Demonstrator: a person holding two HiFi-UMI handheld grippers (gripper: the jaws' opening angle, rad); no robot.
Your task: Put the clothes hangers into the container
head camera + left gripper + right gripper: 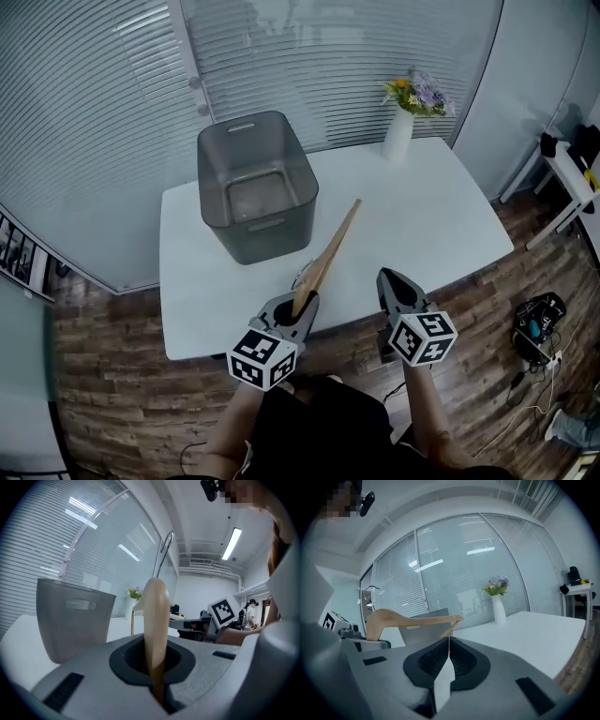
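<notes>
At the near edge of the white table (441, 216), the left gripper (298, 312) is clamped tight on a wooden hanger (330, 253), which slants toward the grey container (255, 187). The right gripper (396, 284) has its jaws pressed together, holding nothing.

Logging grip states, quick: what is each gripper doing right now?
Left gripper: closed on the wooden hanger.
Right gripper: closed, holding nothing.

A light brown wooden hanger (328, 255) with a thin metal hook was pinched at one end in the left gripper (298, 314), slanting out over the front of the white table (422, 206), near the gray plastic container (272, 242), which stood upright and empty at the back left.
</notes>
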